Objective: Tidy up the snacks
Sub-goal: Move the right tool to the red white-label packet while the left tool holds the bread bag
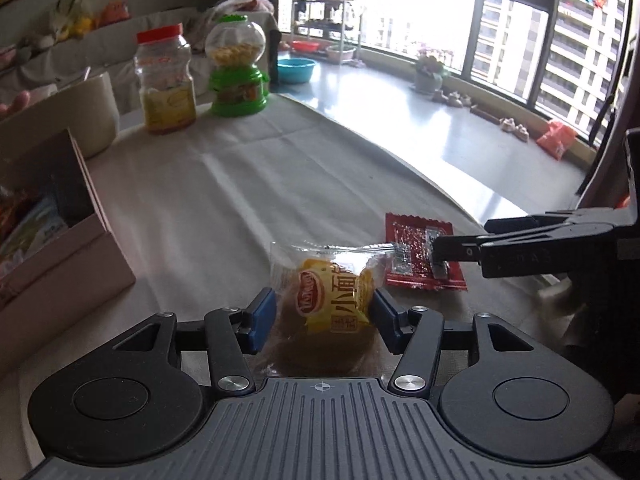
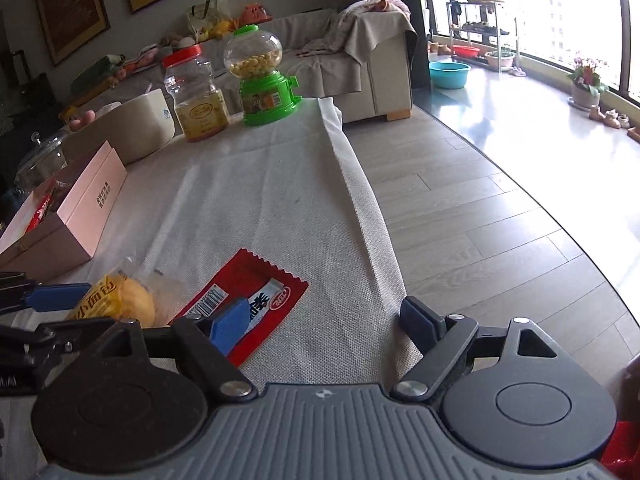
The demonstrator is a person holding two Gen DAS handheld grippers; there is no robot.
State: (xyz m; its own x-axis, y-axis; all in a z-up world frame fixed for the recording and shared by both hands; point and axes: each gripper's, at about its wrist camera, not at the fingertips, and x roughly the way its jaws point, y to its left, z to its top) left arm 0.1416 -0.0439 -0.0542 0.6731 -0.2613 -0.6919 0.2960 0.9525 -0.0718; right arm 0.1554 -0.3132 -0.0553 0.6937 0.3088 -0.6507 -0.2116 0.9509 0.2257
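1. Left gripper (image 1: pixel 324 316) pinches the small bread packet (image 1: pixel 332 300) on the tablecloth (image 1: pixel 224 184); soft, crushable, so grip lightly.
2. Right gripper (image 2: pixel 326 322) spread; red sachet (image 2: pixel 256 300) at ten o'clock, flat, slippery, take by edge.

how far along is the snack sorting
Done: some packets already lie in the pink box. In hand: the left hand-held gripper straddles the bun, fingers at its sides. Left: the red packet lies on the cloth under the open right hand-held gripper.
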